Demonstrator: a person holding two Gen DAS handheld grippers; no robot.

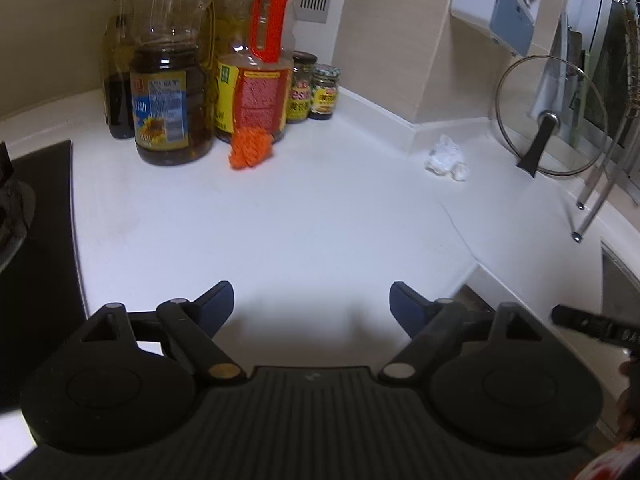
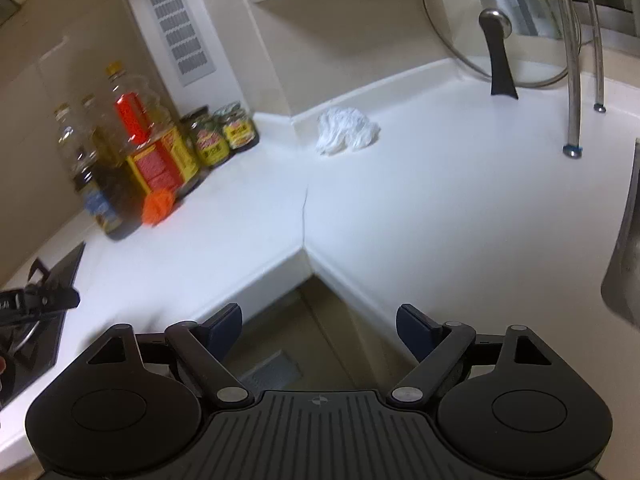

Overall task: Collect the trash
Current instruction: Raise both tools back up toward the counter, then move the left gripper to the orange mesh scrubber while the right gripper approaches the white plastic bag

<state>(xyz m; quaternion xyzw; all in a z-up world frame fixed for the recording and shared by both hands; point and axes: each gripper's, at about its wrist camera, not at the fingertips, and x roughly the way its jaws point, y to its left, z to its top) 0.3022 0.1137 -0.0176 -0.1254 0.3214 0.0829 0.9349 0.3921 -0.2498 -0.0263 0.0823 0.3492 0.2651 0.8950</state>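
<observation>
Left gripper [image 1: 312, 304] and right gripper [image 2: 319, 328] are both spread, empty. 2 scraps remain: orange wad [image 1: 251, 148] touching the far-left bottles [image 1: 172, 80], white tissue [image 2: 347, 129] far right. Grabbing the wad carelessly could topple bottles.

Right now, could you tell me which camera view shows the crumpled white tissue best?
The right wrist view: the crumpled white tissue lies larger and nearer the picture's middle, folds visible, against the backsplash corner. The left wrist view shows it smaller and off to the right, near the glass lid.

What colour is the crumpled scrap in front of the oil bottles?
Orange; clearest in the left wrist view.
</observation>
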